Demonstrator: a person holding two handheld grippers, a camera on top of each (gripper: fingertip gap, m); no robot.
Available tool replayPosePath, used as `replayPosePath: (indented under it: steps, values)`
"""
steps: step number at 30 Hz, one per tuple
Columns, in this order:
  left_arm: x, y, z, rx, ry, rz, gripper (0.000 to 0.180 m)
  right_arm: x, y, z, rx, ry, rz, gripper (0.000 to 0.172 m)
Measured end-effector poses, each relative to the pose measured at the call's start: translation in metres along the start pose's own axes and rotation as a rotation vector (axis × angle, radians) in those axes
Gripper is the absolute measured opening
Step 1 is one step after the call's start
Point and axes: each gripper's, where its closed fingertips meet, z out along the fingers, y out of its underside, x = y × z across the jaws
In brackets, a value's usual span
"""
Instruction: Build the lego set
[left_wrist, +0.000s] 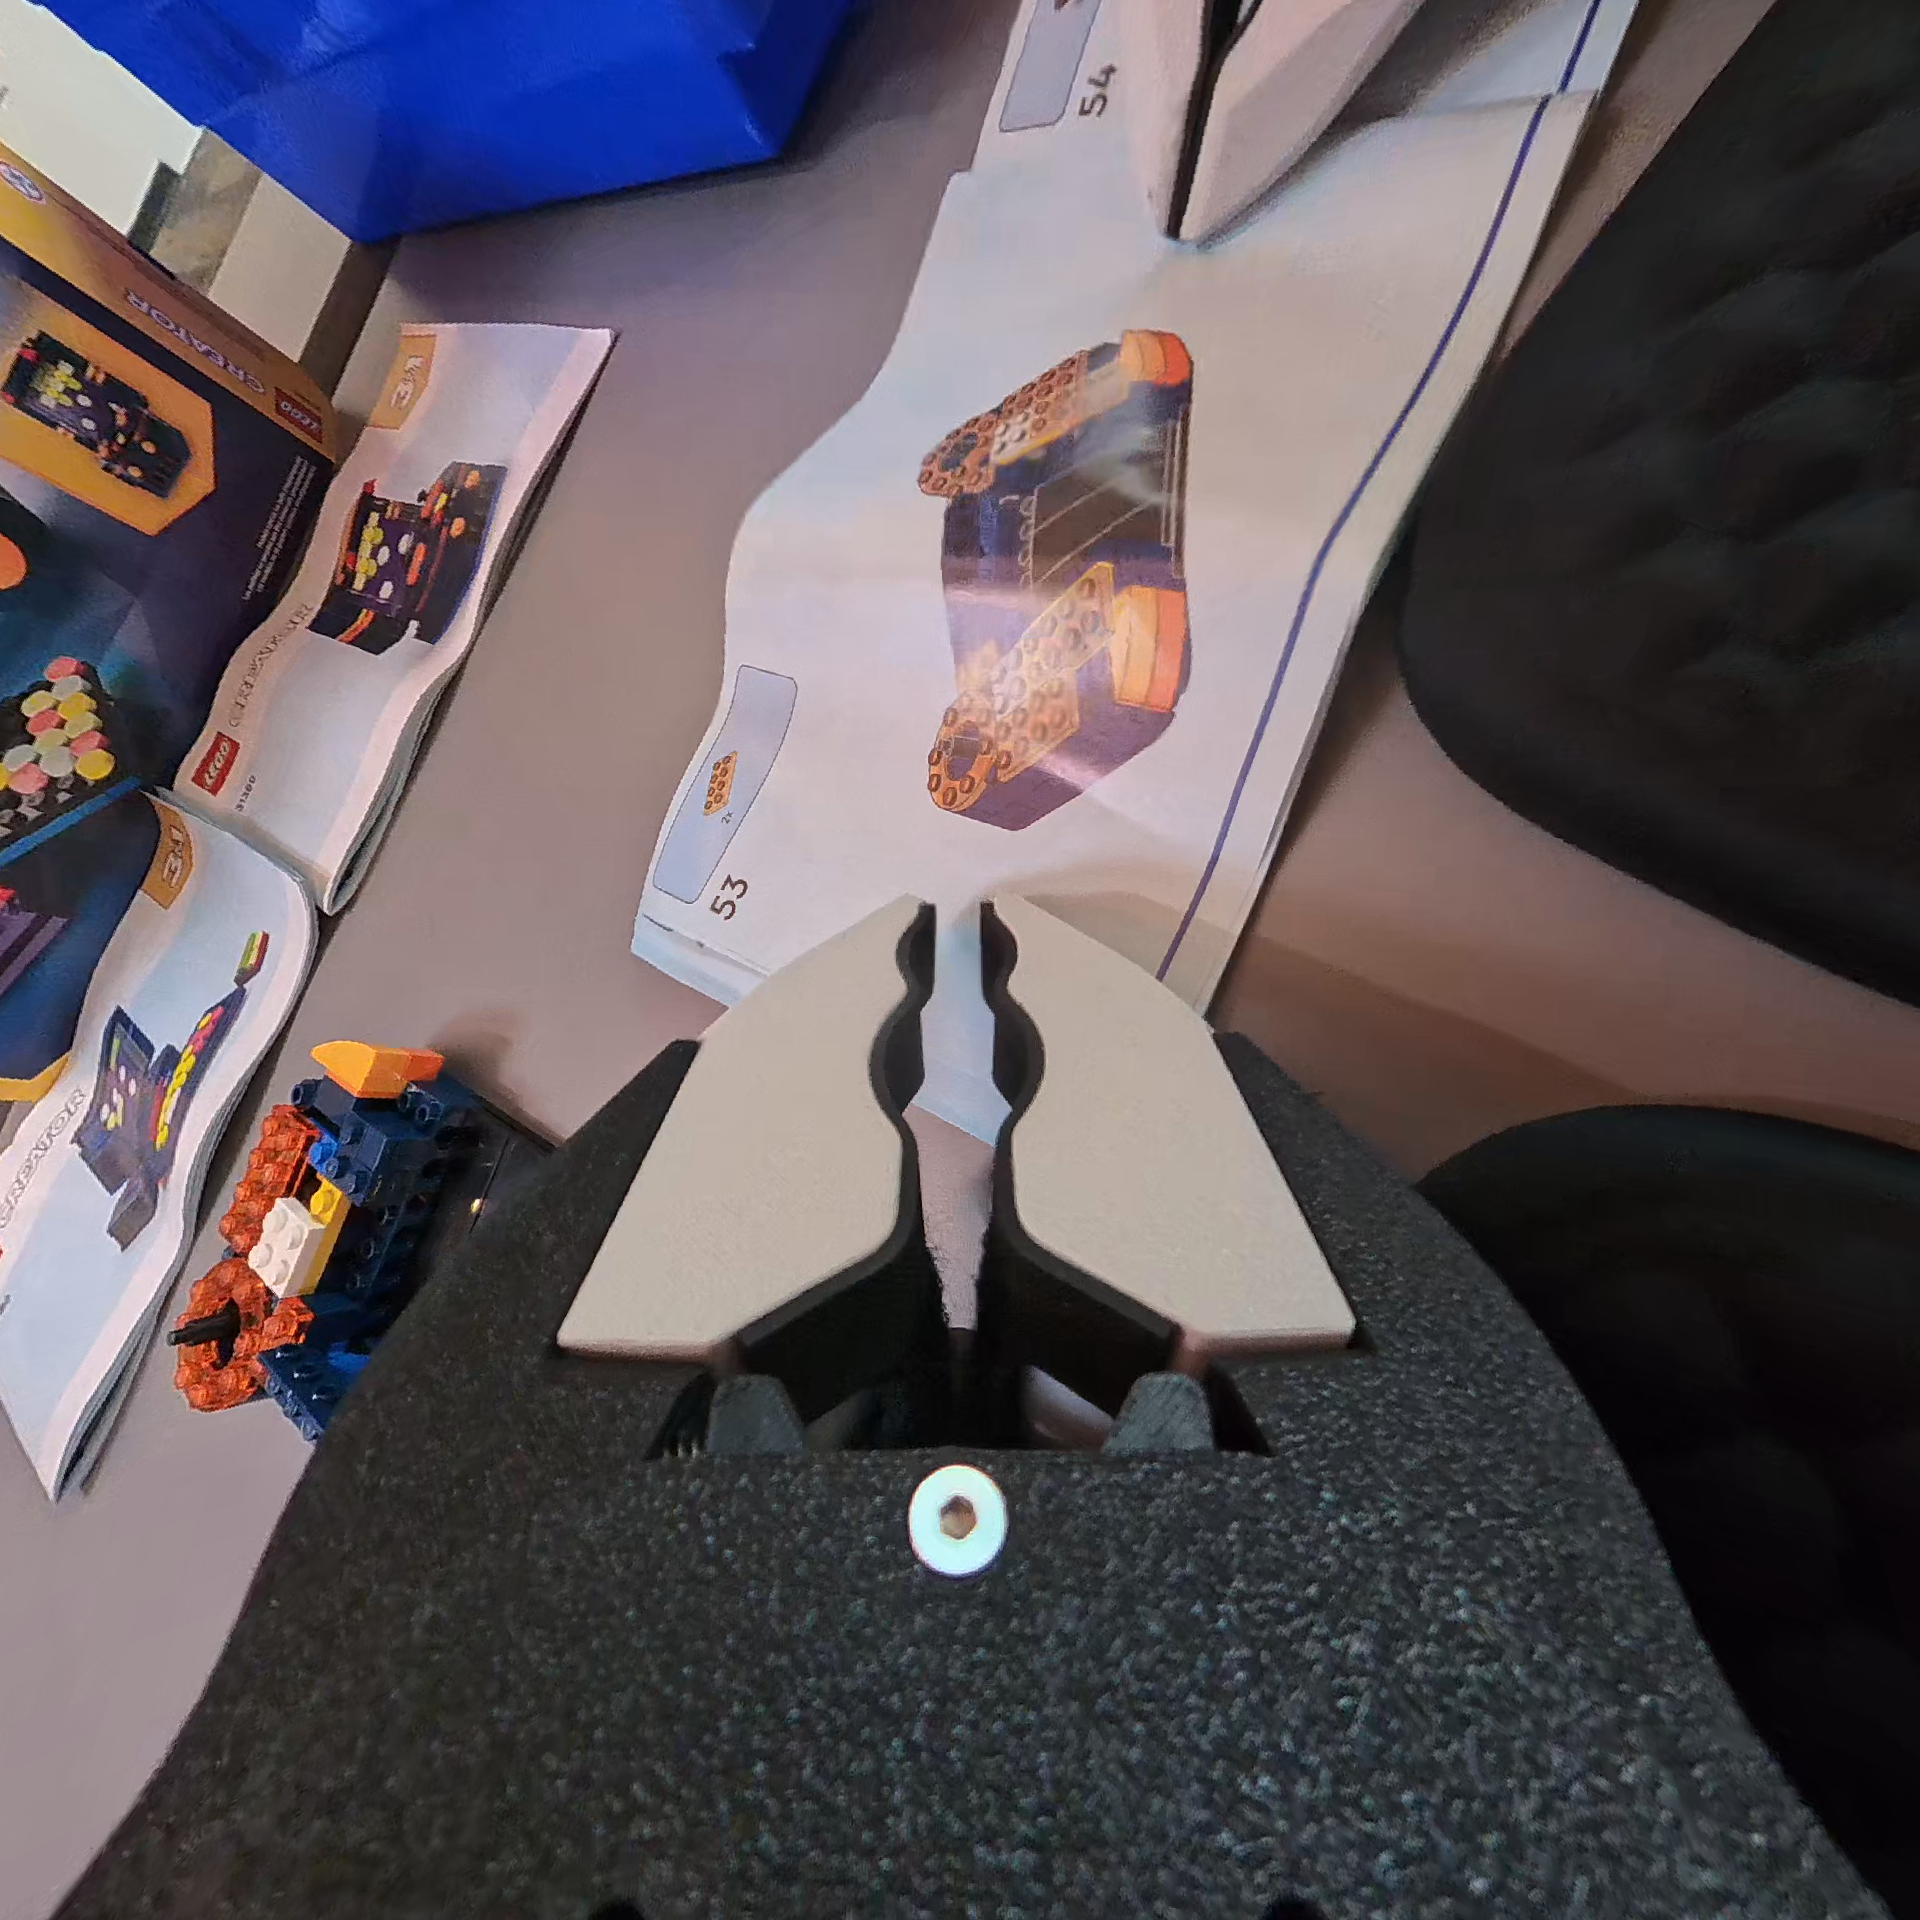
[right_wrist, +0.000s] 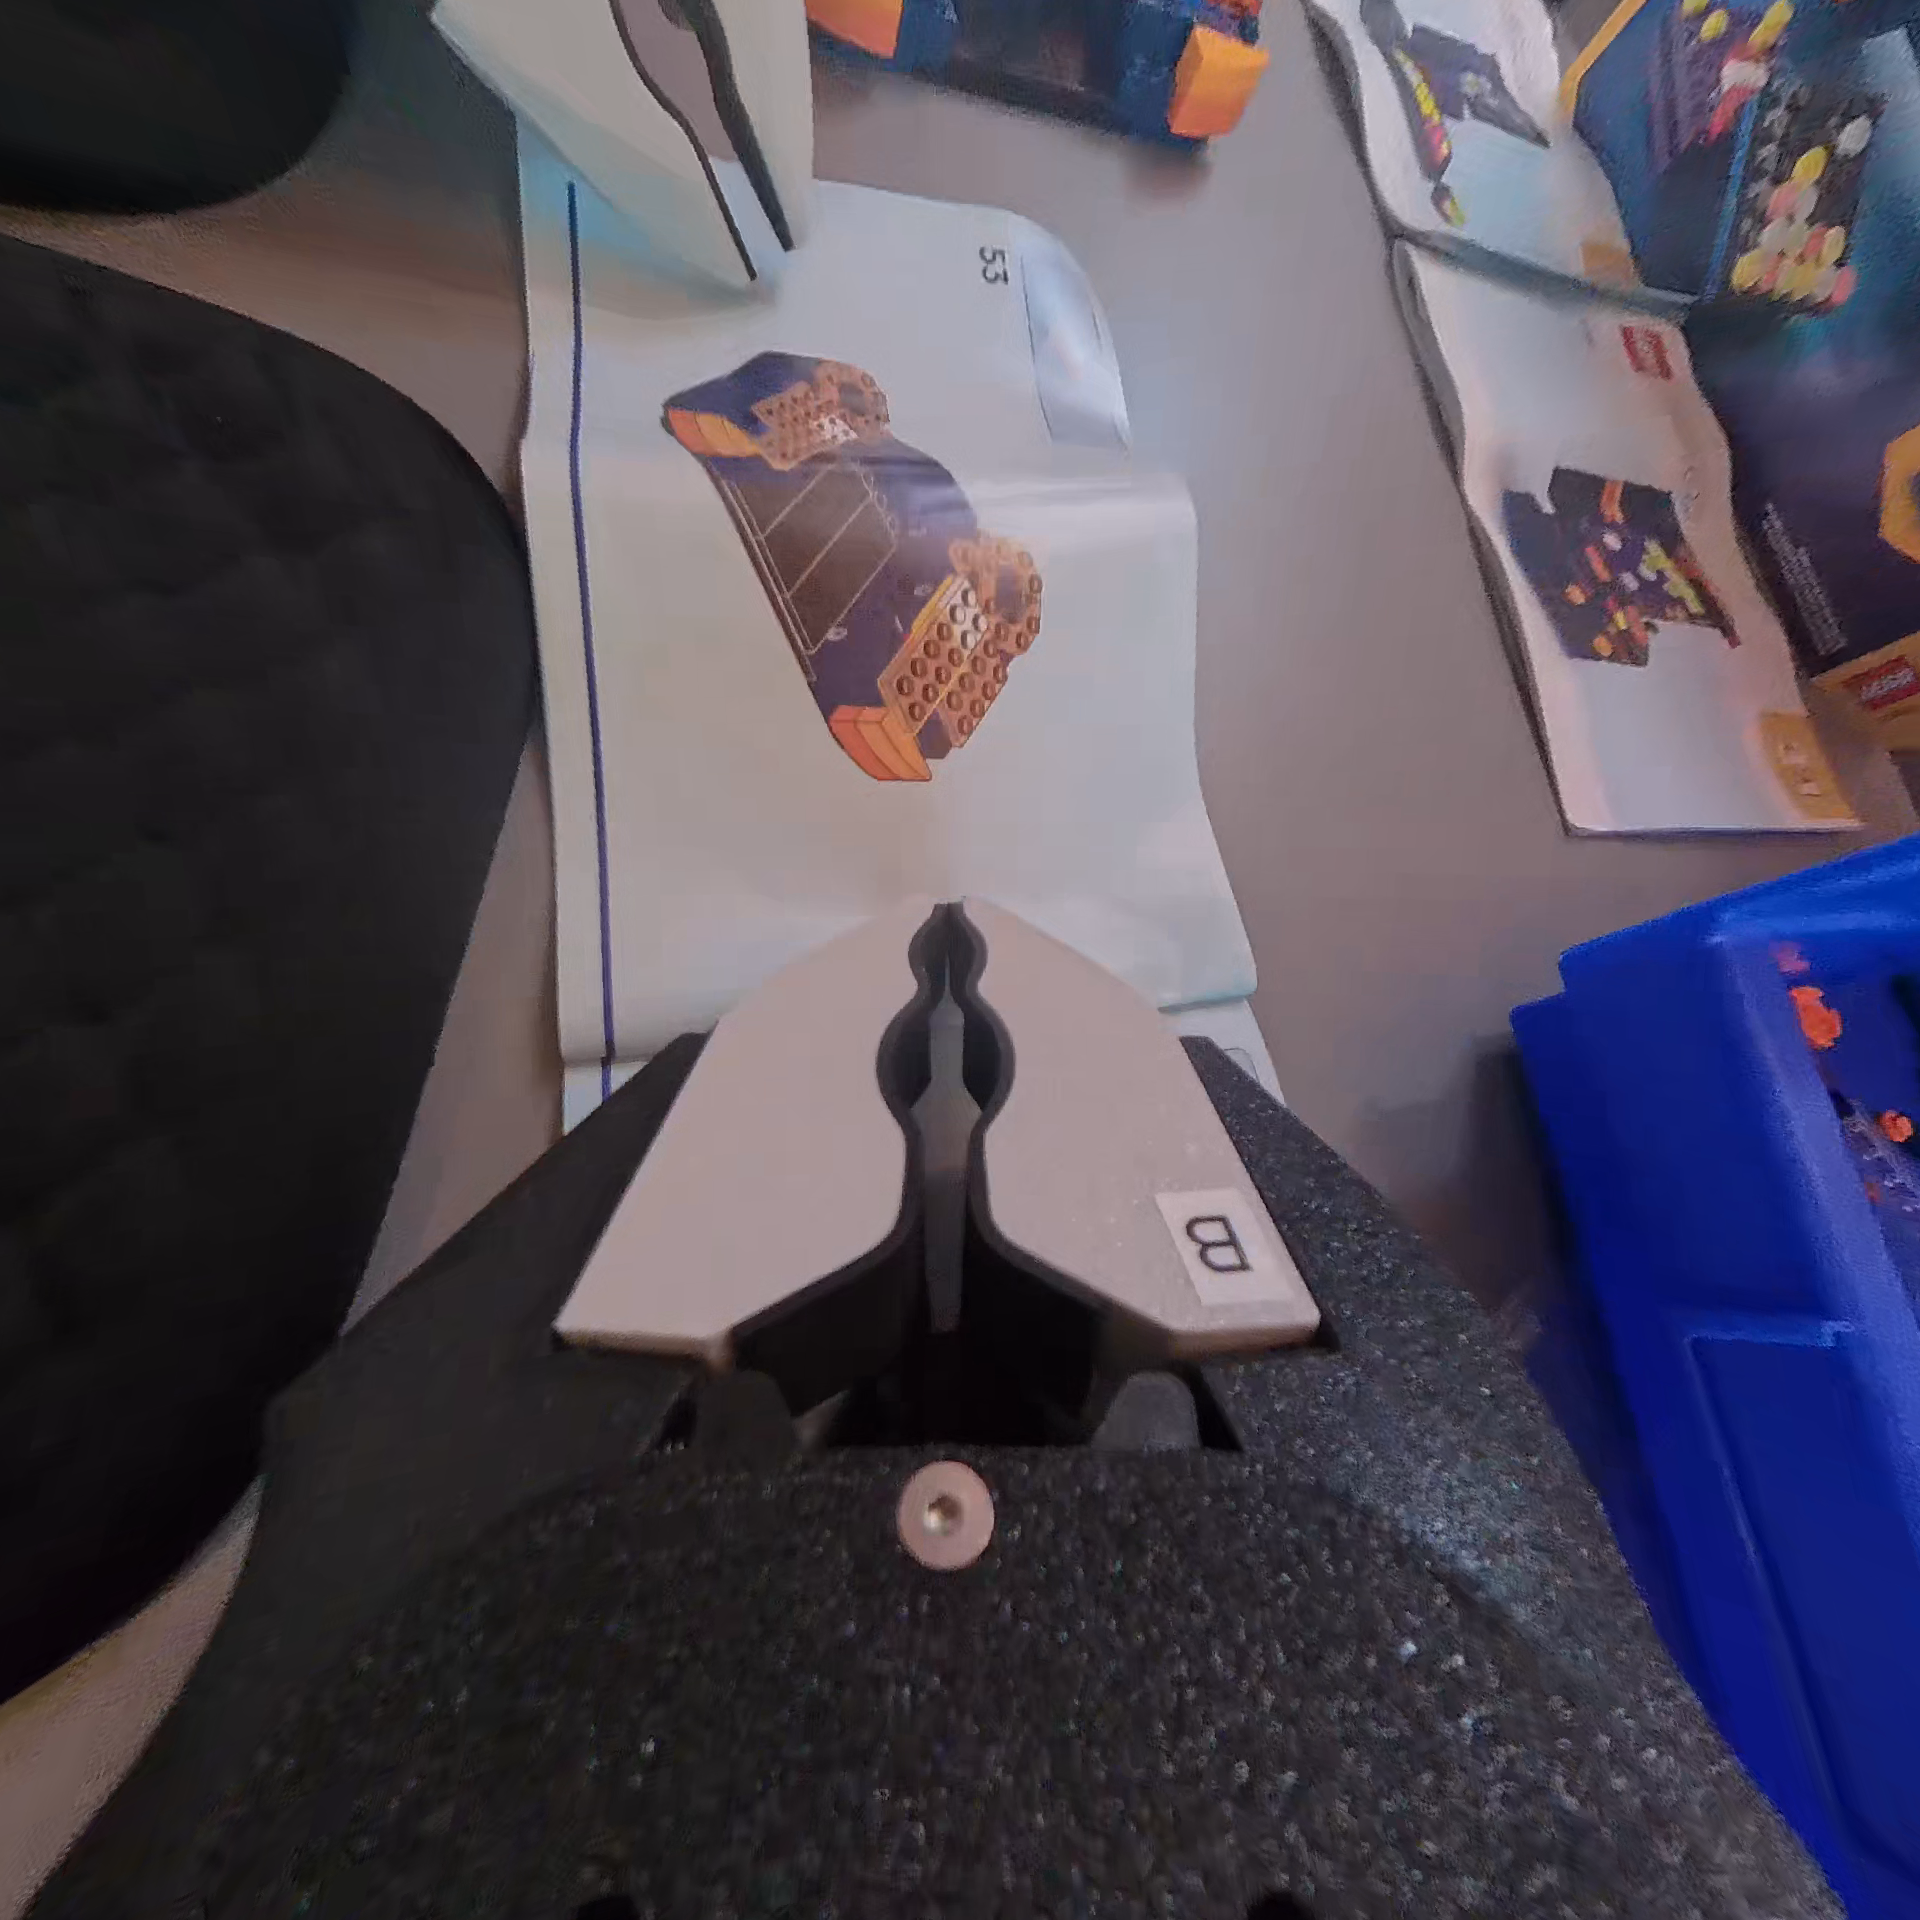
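Booklet page (right_wrist: 883, 831) arches above the table (left_wrist: 540, 727), pinched at one edge by the right gripper (right_wrist: 951, 909); the left gripper (left_wrist: 956, 914) straddles the opposite edge, jaws slightly parted.

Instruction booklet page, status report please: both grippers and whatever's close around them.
Right gripper pinched shut on lifted booklet page. Left gripper slightly open at same page's opposite edge. Partly built brick model beside left gripper; blue bin beside right.
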Motion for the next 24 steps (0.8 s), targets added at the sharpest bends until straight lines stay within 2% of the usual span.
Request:
replayPosePath:
  steps: [4,8,10,12,14,16,18,20,22,24]
  values:
    - [-0.013,-0.003,-0.003,0.037,-0.064,-0.032,0.015,0.0,0.0,0.0,0.001,0.006,-0.005,0.0]
    - [-0.02,-0.045,-0.018,0.232,-0.047,-0.149,0.02,0.0,0.0,0.0,0.001,-0.011,0.019,0.0]
    - [-0.015,-0.069,-0.021,0.293,0.008,-0.165,0.021,0.0,0.0,0.0,0.002,-0.02,0.029,0.0]
    - [-0.004,-0.085,-0.014,0.29,0.076,-0.146,0.023,0.0,0.0,0.0,0.002,-0.024,0.035,0.0]
    - [0.008,-0.088,0.003,0.232,0.126,-0.108,0.021,0.0,-0.001,-0.001,0.005,-0.036,0.051,0.0]
    - [0.021,-0.07,0.022,0.097,0.179,-0.082,0.019,0.002,-0.013,-0.012,0.066,-0.084,0.125,0.025]
    - [0.032,-0.055,0.03,0.024,0.225,-0.068,0.017,0.035,-0.042,-0.042,0.19,-0.059,0.248,0.031]
    - [0.035,-0.057,0.03,0.065,0.232,-0.079,0.015,0.093,-0.057,-0.077,0.234,0.048,0.336,0.024]
    - [0.037,-0.061,0.029,0.085,0.259,-0.121,0.017,0.155,-0.04,-0.092,0.128,0.144,0.416,0.014]
    - [0.032,-0.067,0.027,0.132,0.25,-0.163,0.02,0.194,0.002,-0.081,-0.087,0.113,0.462,0.012]
